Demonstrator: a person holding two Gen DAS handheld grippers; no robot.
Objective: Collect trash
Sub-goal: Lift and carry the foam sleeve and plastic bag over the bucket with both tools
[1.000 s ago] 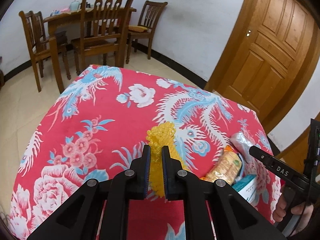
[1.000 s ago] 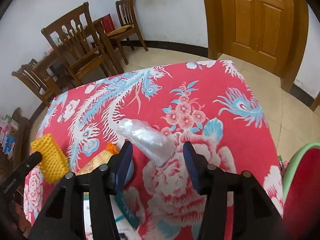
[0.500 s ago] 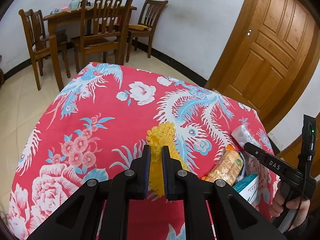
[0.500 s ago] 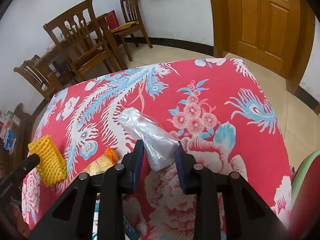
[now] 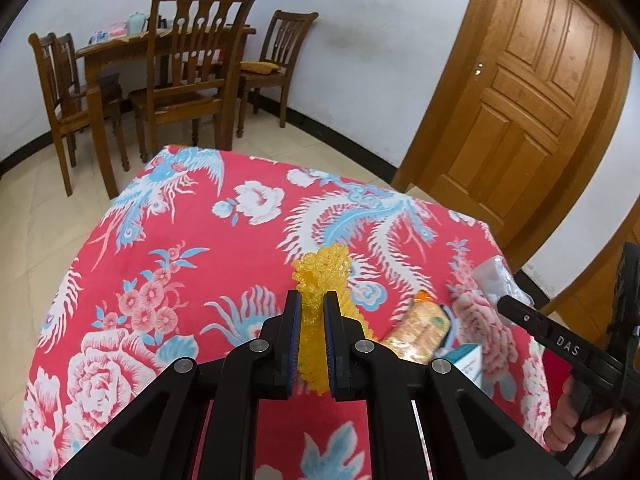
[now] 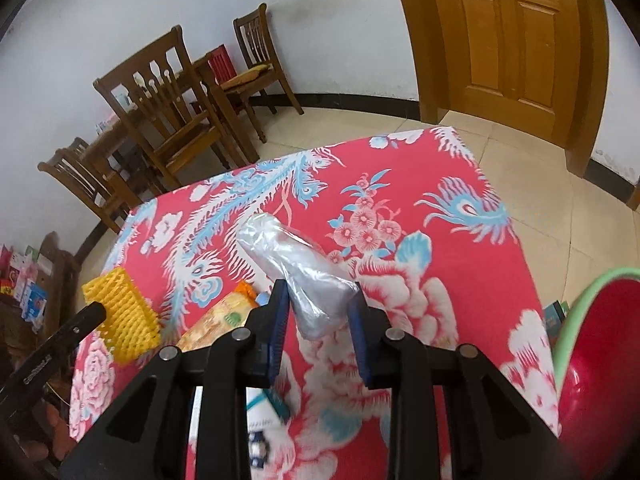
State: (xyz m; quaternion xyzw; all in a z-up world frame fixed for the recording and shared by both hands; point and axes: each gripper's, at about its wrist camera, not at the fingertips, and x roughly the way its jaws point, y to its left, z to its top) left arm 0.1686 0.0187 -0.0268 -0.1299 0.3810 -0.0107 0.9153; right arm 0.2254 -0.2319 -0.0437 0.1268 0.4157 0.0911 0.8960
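**Both grippers clamped on trash above the red floral table**

In the left wrist view the left gripper (image 5: 311, 304) sat at lower centre, its jaws pinched tight on a yellow foam fruit net (image 5: 324, 276). The net's top fanned out above the fingertips; its lower part ran down between the pads and was partly hidden by the black fingers. Whether its bottom edge touched the table (image 5: 192, 208) could not be told.

In the right wrist view the right gripper (image 6: 318, 294) held a clear plastic bag (image 6: 292, 256), crumpled into a long roll. The near end was squeezed between the blue pads and the far end pointed toward the upper left of the frame. The bag's contents were too cloudy to make out.

More trash lay low in both frames. An orange snack packet (image 5: 420, 330) sat right of the left gripper, its lower end covered by the fingers. A white and teal box (image 5: 466, 360) beside it was mostly hidden, and its print was unreadable. In the right wrist view the same box (image 6: 264, 412) appeared blurred under the gripper.

At the right edge of the right wrist view a red basin with a green rim (image 6: 592, 360) was cut off by the frame. The person's hand (image 5: 576, 420) showed at the lower right corner of the left wrist view, gripping the other tool's handle, only partly in frame.

Wooden chairs (image 5: 188, 76) and a door (image 5: 520, 100) stood behind
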